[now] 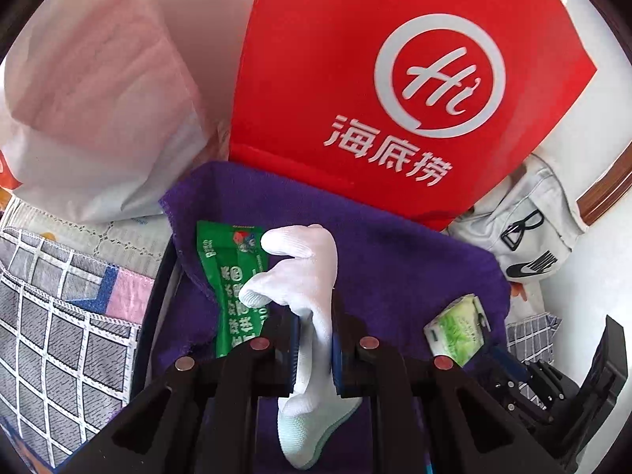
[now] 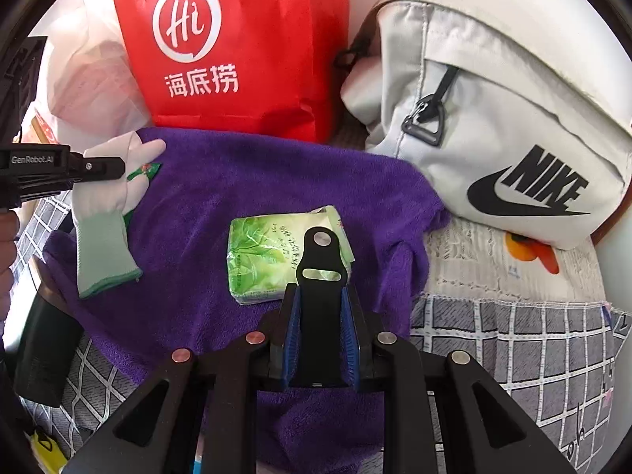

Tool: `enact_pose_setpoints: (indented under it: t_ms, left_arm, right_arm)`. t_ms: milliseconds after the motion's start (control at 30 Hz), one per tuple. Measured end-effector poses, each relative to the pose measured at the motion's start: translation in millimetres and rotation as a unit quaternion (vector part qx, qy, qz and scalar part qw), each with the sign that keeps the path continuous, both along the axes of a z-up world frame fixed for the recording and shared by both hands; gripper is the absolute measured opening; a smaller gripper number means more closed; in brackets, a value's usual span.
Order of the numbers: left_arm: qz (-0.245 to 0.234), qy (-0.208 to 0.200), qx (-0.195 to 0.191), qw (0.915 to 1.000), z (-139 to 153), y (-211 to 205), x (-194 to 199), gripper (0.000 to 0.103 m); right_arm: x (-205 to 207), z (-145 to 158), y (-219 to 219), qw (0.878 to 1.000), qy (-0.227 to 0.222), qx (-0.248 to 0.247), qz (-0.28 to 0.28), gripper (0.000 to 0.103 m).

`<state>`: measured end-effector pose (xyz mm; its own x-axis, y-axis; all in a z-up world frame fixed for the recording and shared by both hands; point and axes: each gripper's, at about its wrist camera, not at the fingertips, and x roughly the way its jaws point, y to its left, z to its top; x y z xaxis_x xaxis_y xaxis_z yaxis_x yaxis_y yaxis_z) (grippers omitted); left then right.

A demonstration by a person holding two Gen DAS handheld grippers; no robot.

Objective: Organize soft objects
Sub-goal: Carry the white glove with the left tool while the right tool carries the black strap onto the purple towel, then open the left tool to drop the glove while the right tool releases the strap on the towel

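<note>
My left gripper [image 1: 314, 339] is shut on a white glove [image 1: 304, 276] with a pale green cuff, holding it above a purple towel [image 1: 395, 260]. The glove also shows in the right wrist view [image 2: 106, 213], hanging from the left gripper [image 2: 98, 168]. A dark green packet [image 1: 233, 276] lies on the towel under the glove. My right gripper [image 2: 320, 316] is shut on a black strap [image 2: 320, 276], above a light green tissue pack [image 2: 260, 256] on the purple towel [image 2: 237, 181]. The tissue pack also shows in the left wrist view [image 1: 454, 328].
A red paper bag [image 2: 237, 47] stands behind the towel, with a white plastic bag [image 1: 91, 91] to its left. A grey Nike backpack [image 2: 493, 118] leans at the right. A grey checked cloth [image 2: 513, 339] covers the surface on both sides.
</note>
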<state>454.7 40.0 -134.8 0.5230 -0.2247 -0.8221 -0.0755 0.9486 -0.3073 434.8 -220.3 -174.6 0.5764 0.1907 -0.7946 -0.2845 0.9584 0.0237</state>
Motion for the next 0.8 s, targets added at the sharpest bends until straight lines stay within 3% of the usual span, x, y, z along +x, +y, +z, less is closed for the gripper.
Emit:
enact_pose_setpoints:
  t_ms: [133, 200, 300, 367, 500, 800]
  left_arm:
    - [0.004, 0.007, 0.0, 1.0, -4, 6, 0, 0.013]
    - [0.0, 0.014, 0.006, 0.9999, -5, 7, 0, 0.021]
    - [-0.003, 0.014, 0.013, 0.9998, -4, 6, -2, 0.039]
    - [0.001, 0.006, 0.027, 0.9996, -1, 6, -6, 0.042]
    - [0.005, 0.007, 0.038, 0.9992, 7, 8, -13, 0.042]
    - [0.012, -0.037, 0.056, 0.9977, 55, 14, -56, 0.042]
  right_arm:
    - [2, -3, 0, 1.0, 0.008, 0.001, -0.002, 0.022]
    - [4, -2, -3, 1.0, 0.012, 0.014, -0.003, 0.022]
    - [7, 1, -6, 0.999, 0.017, 0.027, 0.0, 0.036]
    - [1, 8, -5, 0.999, 0.009, 0.031, 0.014, 0.047]
    - [-9, 22, -2, 0.999, -0.017, 0.026, 0.021, 0.054]
    - [-41, 42, -1, 0.998, 0.004, 0.065, 0.01, 0.054]
